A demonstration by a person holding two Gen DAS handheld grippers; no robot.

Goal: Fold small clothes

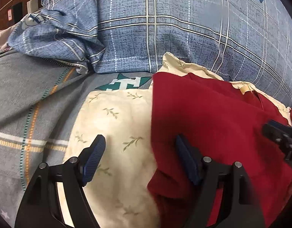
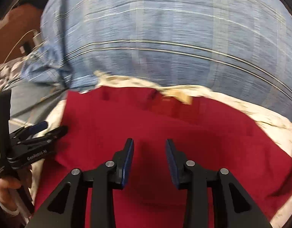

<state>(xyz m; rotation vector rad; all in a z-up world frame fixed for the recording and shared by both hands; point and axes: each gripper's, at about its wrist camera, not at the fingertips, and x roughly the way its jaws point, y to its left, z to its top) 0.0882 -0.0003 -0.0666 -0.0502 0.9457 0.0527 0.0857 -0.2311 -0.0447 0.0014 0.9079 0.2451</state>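
Red garment lies flat on a cream leaf-print cloth on the bed, blue plaid duvet behind. Left gripper spread wide over the garment's left edge, nothing grasped. Right gripper over red fabric, fingers parted, released.

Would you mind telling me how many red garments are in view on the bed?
1: the red garment lies spread on the cream leaf-print cloth, before the blue plaid quilt. Others may be hidden underneath.
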